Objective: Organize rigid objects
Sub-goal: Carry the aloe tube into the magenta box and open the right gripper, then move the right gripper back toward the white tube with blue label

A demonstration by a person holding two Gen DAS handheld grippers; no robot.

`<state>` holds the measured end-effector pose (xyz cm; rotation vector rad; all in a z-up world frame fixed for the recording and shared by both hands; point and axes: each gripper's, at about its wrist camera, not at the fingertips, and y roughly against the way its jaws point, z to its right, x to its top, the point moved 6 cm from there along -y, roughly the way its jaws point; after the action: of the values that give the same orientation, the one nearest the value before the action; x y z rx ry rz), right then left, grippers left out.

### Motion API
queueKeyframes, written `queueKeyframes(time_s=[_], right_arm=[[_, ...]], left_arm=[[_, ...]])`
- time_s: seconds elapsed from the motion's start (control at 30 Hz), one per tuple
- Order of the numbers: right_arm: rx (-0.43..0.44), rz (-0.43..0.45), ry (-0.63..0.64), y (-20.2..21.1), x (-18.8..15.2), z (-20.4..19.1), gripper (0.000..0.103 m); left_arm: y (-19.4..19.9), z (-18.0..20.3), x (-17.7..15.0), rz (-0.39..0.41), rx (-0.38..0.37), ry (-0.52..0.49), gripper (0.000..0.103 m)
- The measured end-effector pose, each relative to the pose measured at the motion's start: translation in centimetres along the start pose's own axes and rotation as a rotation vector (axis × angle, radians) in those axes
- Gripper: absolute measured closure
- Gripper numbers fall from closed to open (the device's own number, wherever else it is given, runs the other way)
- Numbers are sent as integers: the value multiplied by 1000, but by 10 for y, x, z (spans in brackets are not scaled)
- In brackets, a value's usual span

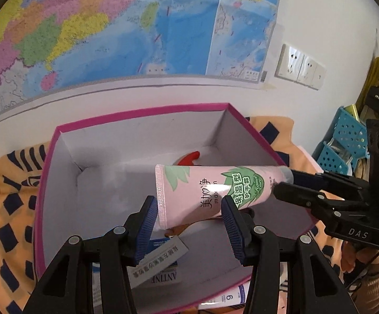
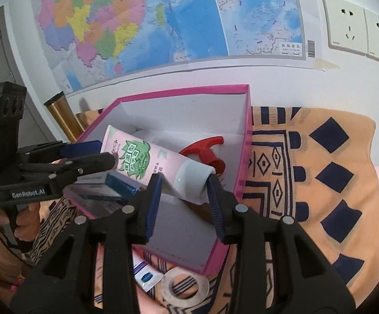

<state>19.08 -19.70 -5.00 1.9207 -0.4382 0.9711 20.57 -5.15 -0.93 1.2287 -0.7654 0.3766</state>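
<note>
Right wrist view: pink tube (image 2: 147, 164), cap end between right hand-held gripper (image 2: 184, 183) pads.

My tube (image 1: 210, 191) hangs over the box (image 1: 142, 112) (a map (image 1: 110, 26) behind), which sits on the cloth (image 2: 320, 157).

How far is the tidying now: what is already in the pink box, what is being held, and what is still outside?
Done: a red-handled tool and a blue-and-white carton lie inside the pink box. In hand: the pink tube is over the box, the left gripper at its flat end, the right gripper at its white cap. Left: a tape roll and a small carton lie on the cloth outside.
</note>
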Motion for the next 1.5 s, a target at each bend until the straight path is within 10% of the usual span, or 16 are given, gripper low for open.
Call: queueKeyframes(time_s=[0.87, 1.5], right_arm=[[147, 101, -37, 70, -51, -24, 56], [243, -208, -23, -4, -142, -57, 56]], left_arm=[[81, 20, -59, 165, -45, -98, 51], [20, 21, -140, -95, -133, -106, 50]])
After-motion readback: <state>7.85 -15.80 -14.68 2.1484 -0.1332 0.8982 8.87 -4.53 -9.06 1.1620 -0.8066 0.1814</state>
